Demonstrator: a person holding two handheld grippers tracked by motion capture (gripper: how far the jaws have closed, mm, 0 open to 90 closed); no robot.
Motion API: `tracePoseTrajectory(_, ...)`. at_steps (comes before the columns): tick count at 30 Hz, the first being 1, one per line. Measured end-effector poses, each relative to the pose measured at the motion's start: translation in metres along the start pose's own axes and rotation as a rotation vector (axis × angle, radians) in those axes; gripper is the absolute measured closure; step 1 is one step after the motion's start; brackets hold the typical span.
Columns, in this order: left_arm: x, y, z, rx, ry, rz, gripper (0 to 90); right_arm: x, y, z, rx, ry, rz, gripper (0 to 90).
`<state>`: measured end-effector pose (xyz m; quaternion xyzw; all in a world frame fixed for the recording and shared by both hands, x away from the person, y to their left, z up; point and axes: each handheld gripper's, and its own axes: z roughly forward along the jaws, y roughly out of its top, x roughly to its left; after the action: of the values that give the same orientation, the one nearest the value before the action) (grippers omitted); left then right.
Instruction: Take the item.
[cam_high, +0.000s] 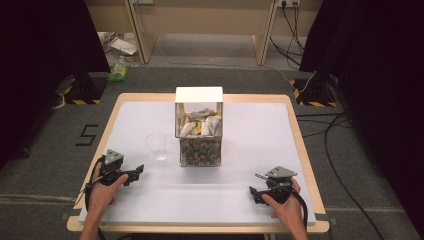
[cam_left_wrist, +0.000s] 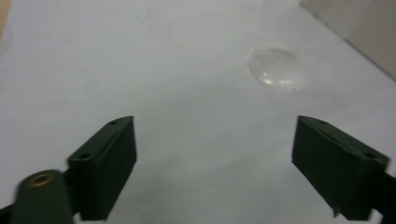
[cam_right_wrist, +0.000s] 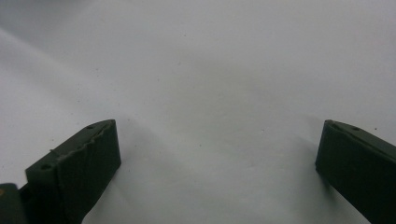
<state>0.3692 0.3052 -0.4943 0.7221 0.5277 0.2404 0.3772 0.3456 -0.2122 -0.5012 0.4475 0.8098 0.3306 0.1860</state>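
A clear plastic cup (cam_high: 157, 145) stands on the white table cover (cam_high: 250, 140), just left of a clear box (cam_high: 198, 127) with a white lid, full of packets above and dark pieces below. My left gripper (cam_high: 138, 171) rests near the front left, held by a hand, jaws wide and open with nothing between them. The cup (cam_left_wrist: 279, 66) lies ahead and to the right of the left gripper (cam_left_wrist: 215, 168). My right gripper (cam_high: 253, 186) rests at the front right, pointing left. In the right gripper view the gripper (cam_right_wrist: 217, 163) stands open over bare cover.
The wooden table edge (cam_high: 200, 228) frames the white cover. Beyond the table lie a grey floor, cables (cam_high: 330, 145), black curtains at both sides and weighted stand bases (cam_high: 82, 90).
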Motion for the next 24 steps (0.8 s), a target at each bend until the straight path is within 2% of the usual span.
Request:
tracePoseTrajectory(1,-0.004,0.005,-0.006,-0.028,-0.01,0.006,15.5,0.0,0.0,0.0,0.0,0.0,0.0,0.5)
tracePoseTrajectory(4,-0.007,0.009,-0.011,-0.054,-0.032,0.011,14.7,0.0,0.0,0.0,0.0,0.0,0.0,0.5)
tracePoseTrajectory(5,-0.012,0.014,-0.018,-0.088,-0.065,0.019,15.2,0.0,0.0,0.0,0.0,0.0,0.0,0.5)
tracePoseTrajectory(6,-0.015,0.016,-0.021,-0.103,-0.079,0.023,14.9,0.0,0.0,0.0,0.0,0.0,0.0,0.5)
tracePoseTrajectory(11,-0.03,0.026,-0.032,-0.153,-0.148,0.044,15.0,0.0,0.0,0.0,0.0,-0.001,-0.001,0.5)
tracePoseTrajectory(13,-0.037,0.031,-0.039,-0.188,-0.183,0.056,15.0,0.0,0.0,0.0,0.0,0.0,-0.001,0.5)
tracePoseTrajectory(16,-0.042,0.035,-0.045,-0.214,-0.202,0.066,15.0,0.0,0.0,0.0,0.0,0.0,0.0,0.5)
tracePoseTrajectory(19,-0.052,0.044,-0.056,-0.262,-0.246,0.063,15.1,0.0,0.0,0.0,0.0,0.0,0.0,0.5)
tracePoseTrajectory(20,-0.052,0.044,-0.056,-0.262,-0.246,0.063,15.1,0.0,0.0,0.0,0.0,0.0,0.0,0.5)
tracePoseTrajectory(21,-0.058,0.049,-0.062,-0.285,-0.263,0.075,15.2,0.0,0.0,0.0,0.0,0.0,0.0,0.5)
tracePoseTrajectory(23,-0.06,0.051,-0.064,-0.292,-0.268,0.079,15.4,0.0,0.0,0.0,0.0,0.0,0.0,0.5)
tracePoseTrajectory(24,-0.067,0.059,-0.071,-0.321,-0.285,0.083,15.6,0.0,0.0,0.0,0.0,0.0,0.0,0.5)
